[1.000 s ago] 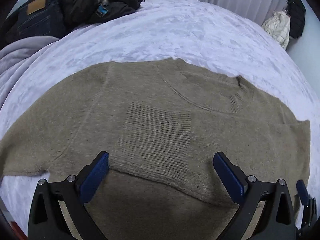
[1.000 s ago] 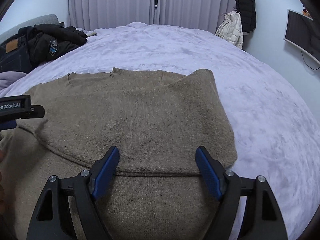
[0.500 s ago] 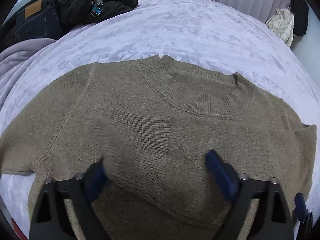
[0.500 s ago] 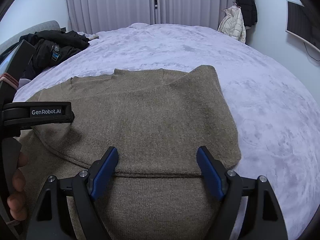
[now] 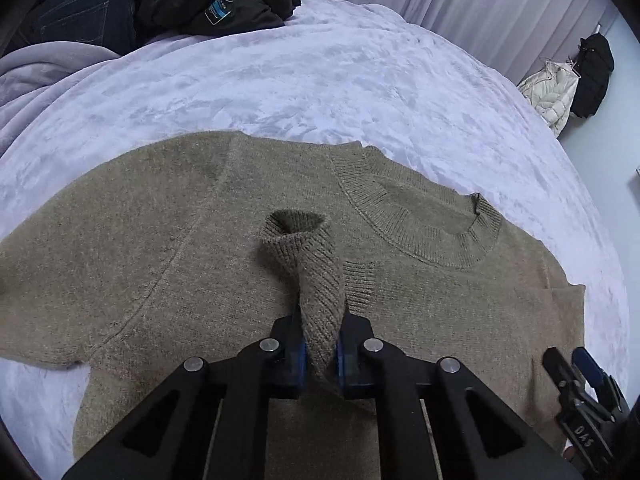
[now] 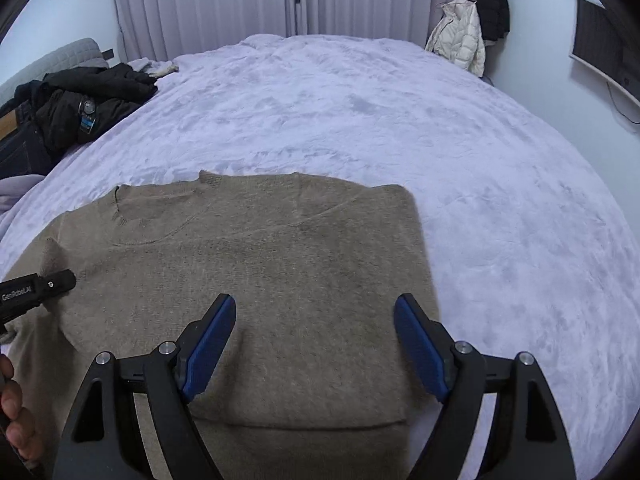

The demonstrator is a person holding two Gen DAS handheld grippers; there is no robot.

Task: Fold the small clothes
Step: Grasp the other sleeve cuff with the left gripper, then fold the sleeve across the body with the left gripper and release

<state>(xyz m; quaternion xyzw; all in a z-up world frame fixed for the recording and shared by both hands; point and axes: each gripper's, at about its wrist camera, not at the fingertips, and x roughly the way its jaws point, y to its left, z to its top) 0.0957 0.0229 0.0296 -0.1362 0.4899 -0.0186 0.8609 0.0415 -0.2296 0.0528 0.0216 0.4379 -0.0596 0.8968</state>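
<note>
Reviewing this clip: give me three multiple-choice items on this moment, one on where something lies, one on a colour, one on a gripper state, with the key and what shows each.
1. Where does the black jacket lie?
A. On the sweater
B. At the bed's far left edge
C. On the floor

2. What colour is the sweater?
A. Olive-brown
B. Navy
C. White

3. How does the left gripper stand?
A. Wide open above the bed
B. Shut on the ribbed sleeve cuff
C. Shut on the neckline

Key: 1 B, it is piled beside the jeans, well apart from the sweater. 2 A, olive-brown knit on the pale lilac bedspread. 3 B, the ribbed sleeve cuff rises from between its closed blue pads; the right gripper is open.
</note>
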